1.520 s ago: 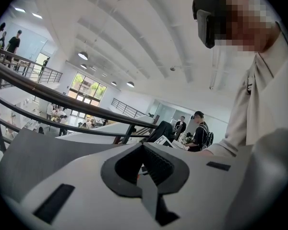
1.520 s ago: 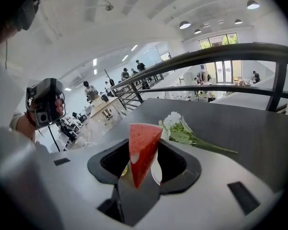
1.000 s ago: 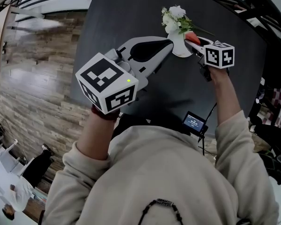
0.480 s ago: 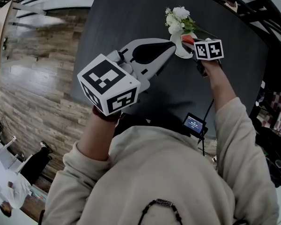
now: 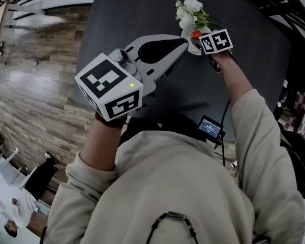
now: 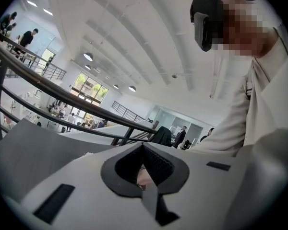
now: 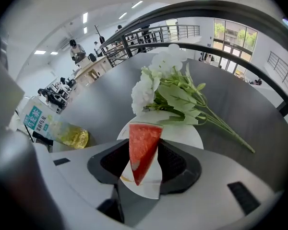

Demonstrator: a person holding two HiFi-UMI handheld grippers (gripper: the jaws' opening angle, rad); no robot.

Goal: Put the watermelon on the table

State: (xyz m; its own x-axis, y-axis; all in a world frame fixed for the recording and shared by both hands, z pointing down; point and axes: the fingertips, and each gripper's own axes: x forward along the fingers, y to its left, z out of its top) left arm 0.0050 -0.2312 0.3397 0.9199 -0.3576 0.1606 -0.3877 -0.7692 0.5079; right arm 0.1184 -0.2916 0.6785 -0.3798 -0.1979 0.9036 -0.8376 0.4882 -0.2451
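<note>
A red watermelon slice (image 7: 143, 150) is pinched between the pads of my right gripper (image 7: 144, 153), point down, just above a white plate (image 7: 185, 134). In the head view the slice (image 5: 195, 34) and the right gripper (image 5: 197, 36) hang over the plate (image 5: 188, 48) at the far side of the dark round table (image 5: 132, 14). White flowers (image 5: 189, 11) with green stems lie right behind the plate. My left gripper (image 5: 183, 41) is raised over the table with its jaws together and nothing in them, tips close to the plate. The left gripper view points up at the ceiling.
A plastic bottle of yellow drink (image 7: 62, 131) lies on the table left of the plate. The flower stems (image 7: 225, 126) reach to the right over the table. A small screen on a stand (image 5: 210, 128) is below the table's near edge. Wooden floor (image 5: 35, 85) lies to the left.
My right gripper has carried the slice farther away and slightly left, until it is over the plate. The left gripper has shifted a little left and stays shut.
</note>
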